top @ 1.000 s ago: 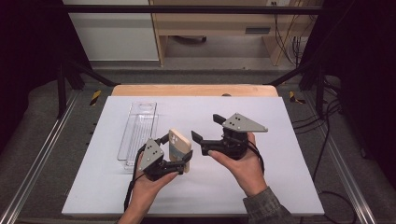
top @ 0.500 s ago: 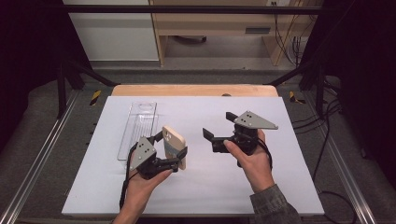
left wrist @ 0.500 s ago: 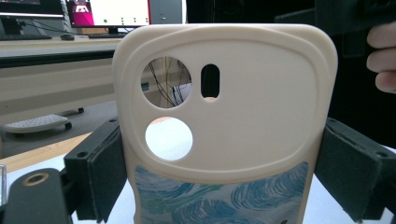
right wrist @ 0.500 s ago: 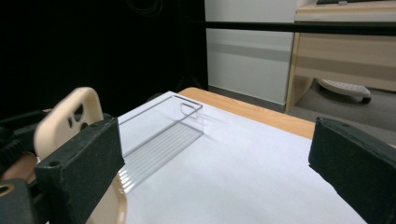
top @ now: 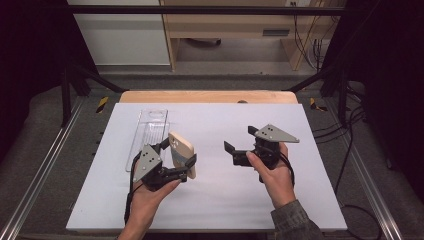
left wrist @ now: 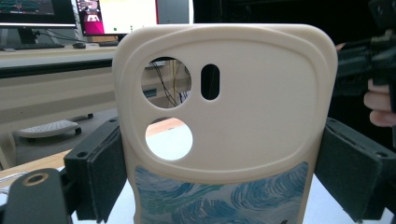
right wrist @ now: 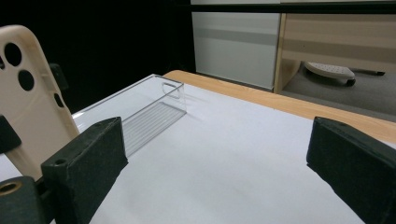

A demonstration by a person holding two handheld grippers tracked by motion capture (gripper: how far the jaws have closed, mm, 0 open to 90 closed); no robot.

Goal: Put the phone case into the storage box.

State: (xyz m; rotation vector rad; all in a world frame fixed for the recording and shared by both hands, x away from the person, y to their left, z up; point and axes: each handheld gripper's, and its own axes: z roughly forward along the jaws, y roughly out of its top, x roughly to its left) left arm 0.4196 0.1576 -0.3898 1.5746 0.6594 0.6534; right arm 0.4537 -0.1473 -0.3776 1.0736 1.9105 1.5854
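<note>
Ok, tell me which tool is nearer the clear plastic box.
Left. The left tool, clamping the phone case, sits right beside the clear plastic box; the right tool is open, well across the table from it.

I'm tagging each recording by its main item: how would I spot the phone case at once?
Start at the white table top and go to its left half, beside the clear plastic box. There the left tongs clamp the phone case upright by its sides. It is cream, with round camera holes and a blue swirl print lower down.
</note>
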